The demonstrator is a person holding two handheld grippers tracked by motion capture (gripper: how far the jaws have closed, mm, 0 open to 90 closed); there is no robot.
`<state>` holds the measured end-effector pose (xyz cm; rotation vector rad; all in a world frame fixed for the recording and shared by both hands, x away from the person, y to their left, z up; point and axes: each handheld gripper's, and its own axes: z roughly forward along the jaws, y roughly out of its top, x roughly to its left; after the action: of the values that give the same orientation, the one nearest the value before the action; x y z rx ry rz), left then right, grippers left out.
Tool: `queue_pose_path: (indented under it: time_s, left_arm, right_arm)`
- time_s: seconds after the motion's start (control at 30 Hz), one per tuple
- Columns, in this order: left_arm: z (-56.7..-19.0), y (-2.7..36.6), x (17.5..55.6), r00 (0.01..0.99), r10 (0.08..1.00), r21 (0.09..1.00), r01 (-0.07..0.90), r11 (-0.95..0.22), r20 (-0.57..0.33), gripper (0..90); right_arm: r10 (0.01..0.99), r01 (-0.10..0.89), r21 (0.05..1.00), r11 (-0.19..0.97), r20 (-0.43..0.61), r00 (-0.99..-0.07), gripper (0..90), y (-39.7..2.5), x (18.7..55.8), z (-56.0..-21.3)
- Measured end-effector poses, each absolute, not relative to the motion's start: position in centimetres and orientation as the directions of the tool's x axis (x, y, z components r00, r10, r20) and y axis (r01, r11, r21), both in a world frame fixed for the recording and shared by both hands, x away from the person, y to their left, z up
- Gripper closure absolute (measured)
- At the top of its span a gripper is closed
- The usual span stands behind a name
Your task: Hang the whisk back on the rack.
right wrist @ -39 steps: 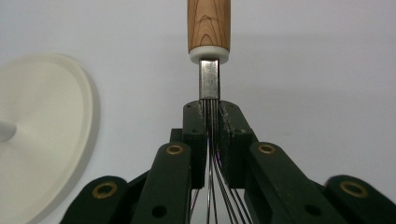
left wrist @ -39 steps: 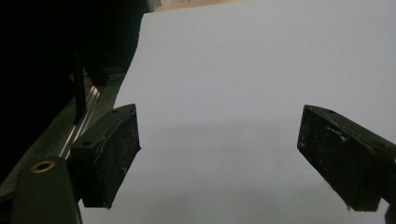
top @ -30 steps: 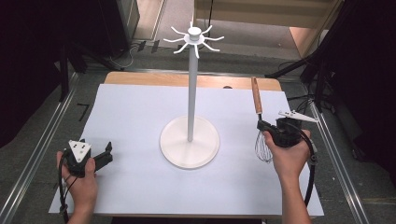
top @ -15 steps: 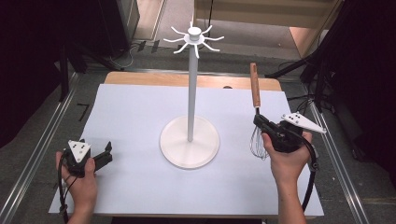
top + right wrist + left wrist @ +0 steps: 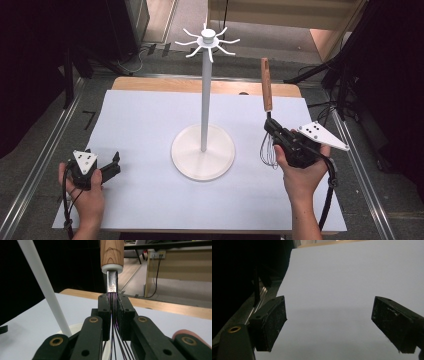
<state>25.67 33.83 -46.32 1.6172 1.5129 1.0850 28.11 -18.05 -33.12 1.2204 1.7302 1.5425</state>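
A whisk [image 5: 267, 90] with a wooden handle [image 5: 112, 253] and thin wire loops stands nearly upright, handle up, lifted off the white table sheet [image 5: 150, 125]. My right gripper [image 5: 271, 128] is shut on the whisk's wires just under its metal neck [image 5: 112, 282]. Left of it stands a white rack: a round base [image 5: 202, 151], a tall pole [image 5: 204, 100] and a crown of hooks [image 5: 207, 41] at the top. At the front left corner of the sheet my left gripper [image 5: 112, 162] rests open, nothing between its pads [image 5: 272, 322].
A wooden table edge [image 5: 200, 85] runs along the back of the sheet. Metal rails [image 5: 45, 150] flank the table on both sides. Dark stands and cables crowd the floor behind, with a wooden cabinet [image 5: 180, 267] at the back right.
My right gripper has raised the whisk from lying on the sheet to nearly upright, handle pointing up and away. The left gripper has stayed in place.
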Motion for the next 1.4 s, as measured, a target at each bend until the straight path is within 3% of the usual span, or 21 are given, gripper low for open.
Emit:
queue_pose_path:
  time_s: [0.83,1.4]
  left_arm:
    - [-46.3,33.8,25.7,-0.017,0.991,0.893,0.436,-0.11,0.131,13.3]
    - [-46.3,33.8,25.7,-0.016,0.991,0.893,0.437,-0.111,0.131,13.3]
  right_arm:
    - [0.806,0.102,0.99,-0.095,0.137,-0.577,84.4,-15.4,25.0,-29.5]
    - [0.76,0.063,0.994,-0.092,0.111,-0.64,84.3,-13.8,24.1,-28.4]
